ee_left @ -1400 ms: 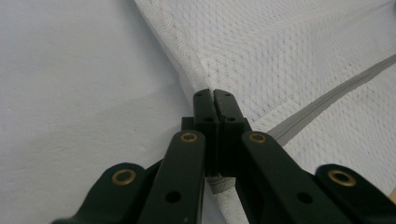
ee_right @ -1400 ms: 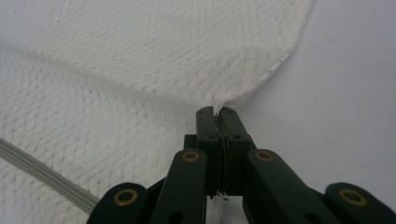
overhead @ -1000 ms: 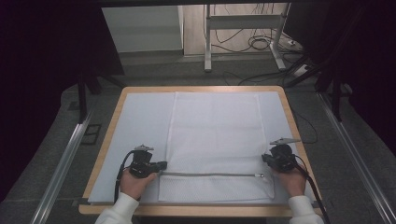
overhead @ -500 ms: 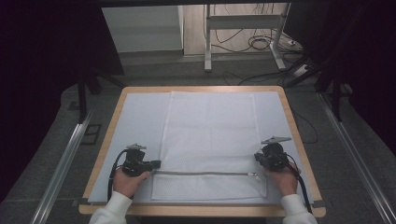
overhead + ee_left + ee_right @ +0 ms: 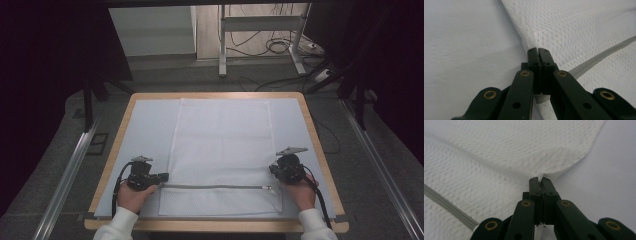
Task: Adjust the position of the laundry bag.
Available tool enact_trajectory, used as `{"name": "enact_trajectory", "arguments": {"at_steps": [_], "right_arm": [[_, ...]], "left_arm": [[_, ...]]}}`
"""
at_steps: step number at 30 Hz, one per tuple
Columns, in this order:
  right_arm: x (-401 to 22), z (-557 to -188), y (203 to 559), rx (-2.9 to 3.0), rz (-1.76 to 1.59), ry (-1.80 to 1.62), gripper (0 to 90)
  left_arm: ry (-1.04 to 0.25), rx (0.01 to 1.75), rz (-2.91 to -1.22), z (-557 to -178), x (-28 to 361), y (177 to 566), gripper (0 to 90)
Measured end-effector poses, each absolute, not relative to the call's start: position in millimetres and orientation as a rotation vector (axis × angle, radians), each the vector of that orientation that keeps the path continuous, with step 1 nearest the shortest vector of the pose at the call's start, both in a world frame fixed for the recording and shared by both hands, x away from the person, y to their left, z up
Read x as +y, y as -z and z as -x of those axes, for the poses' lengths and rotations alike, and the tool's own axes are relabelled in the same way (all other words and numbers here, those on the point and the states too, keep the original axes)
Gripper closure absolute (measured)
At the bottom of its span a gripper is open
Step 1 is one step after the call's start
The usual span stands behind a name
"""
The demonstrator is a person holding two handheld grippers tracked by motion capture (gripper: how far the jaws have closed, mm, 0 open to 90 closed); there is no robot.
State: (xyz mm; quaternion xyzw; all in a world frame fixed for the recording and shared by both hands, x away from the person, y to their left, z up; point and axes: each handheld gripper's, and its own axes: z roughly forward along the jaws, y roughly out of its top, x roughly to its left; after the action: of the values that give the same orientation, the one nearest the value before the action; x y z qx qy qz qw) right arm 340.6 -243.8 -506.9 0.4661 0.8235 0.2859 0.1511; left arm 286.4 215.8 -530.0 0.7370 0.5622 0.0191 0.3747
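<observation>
Pale mat [image 5: 150, 125] covering the wooden table [image 5: 320, 150]. I'm clamping left gripper [image 5: 538, 50] and right gripper [image 5: 540, 179] onto the mesh laundry bag's [image 5: 222, 145] side edges, at 8 and 4 o'clock, zipper [image 5: 215, 187] nearest me. Step: gripping to fold; next, I'm judging, lifting evenly toward 12.

You had nothing to read here — no print, label, brand or number stood on the white mesh bag [image 5: 220, 150], its grey zipper [image 5: 215, 187] or the worktop [image 5: 150, 125], and the black gripper parts bore only plain brass rivets.
</observation>
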Motion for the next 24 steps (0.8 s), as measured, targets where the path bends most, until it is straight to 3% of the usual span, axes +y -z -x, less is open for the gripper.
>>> {"name": "enact_trajectory", "arguments": {"at_steps": [24], "right_arm": [[-224,-343,510,2.408,-1.277,-0.822,87.5]], "left_arm": [[-0.064,1.479,-1.856,-279,232,533,89.4]]}}
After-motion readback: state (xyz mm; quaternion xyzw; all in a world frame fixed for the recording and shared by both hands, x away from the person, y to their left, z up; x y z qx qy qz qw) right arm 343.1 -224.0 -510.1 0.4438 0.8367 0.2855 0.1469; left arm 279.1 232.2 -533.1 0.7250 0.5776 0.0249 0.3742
